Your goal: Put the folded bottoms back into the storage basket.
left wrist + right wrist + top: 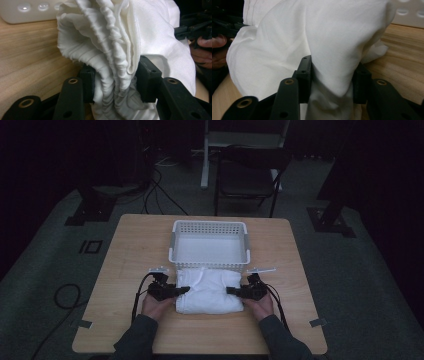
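A folded white garment (209,292) lies on the wooden table (130,245), just in front of a white plastic basket (210,245). My left gripper (184,290) is shut on the garment's left end; in the left gripper view the gathered, ribbed cloth (110,50) is squeezed between both pads (88,83). My right gripper (231,291) is shut on the right end, and in the right gripper view a smooth fold of the cloth (332,50) is pinched between its pads (305,75). Both hands rest low on the table at either side.
The basket (27,11) stands empty behind the garment, its wall (409,12) close to both grippers. A dark chair (250,175) and cables lie on the floor beyond the table's far edge.
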`<state>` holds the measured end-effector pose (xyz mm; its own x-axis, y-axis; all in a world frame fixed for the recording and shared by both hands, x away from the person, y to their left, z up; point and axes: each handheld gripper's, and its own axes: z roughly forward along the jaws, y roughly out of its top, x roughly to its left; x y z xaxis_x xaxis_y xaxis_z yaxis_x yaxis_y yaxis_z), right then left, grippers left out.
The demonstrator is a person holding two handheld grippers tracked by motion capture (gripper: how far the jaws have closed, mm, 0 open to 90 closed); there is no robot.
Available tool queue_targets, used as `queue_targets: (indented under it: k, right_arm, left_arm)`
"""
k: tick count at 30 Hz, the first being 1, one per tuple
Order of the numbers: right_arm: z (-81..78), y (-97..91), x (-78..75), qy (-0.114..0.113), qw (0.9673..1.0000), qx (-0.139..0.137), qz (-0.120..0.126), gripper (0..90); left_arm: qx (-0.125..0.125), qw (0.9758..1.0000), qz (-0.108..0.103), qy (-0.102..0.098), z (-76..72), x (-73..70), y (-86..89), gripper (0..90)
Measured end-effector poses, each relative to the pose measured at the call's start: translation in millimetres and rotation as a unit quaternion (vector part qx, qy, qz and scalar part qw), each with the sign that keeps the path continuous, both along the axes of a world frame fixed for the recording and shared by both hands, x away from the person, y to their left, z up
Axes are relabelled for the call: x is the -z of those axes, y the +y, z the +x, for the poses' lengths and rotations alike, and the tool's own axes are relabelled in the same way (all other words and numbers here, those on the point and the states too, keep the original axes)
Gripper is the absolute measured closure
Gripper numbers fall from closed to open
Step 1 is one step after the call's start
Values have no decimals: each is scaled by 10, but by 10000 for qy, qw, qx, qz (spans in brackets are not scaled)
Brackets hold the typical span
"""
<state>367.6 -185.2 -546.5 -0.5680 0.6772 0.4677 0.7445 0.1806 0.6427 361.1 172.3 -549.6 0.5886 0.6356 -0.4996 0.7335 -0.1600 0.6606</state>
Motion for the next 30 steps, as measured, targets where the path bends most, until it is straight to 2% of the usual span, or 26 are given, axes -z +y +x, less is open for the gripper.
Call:
queue_targets:
  k: [2,8,11,21,30]
  right_arm:
    - [-7,-4,-5,-5,10000,5,16,621]
    - [-62,21,-56,-251,9996,7,-115,639]
    - [-91,23,-86,-371,9992,-12,-151,643]
    - [-189,29,-186,-659,9976,-39,-194,653]
    - [-240,7,-262,-745,9972,-88,-51,655]
  left_arm:
    - [-4,10000,36,-53,-9,-8,-5,583]
    - [-35,9990,255,-374,-81,-82,-43,610]
    - [-37,9992,174,-363,-99,-104,-25,613]
    - [-34,9987,130,-484,-171,-194,-9,623]
    - [-61,9980,35,-633,-249,-287,14,626]
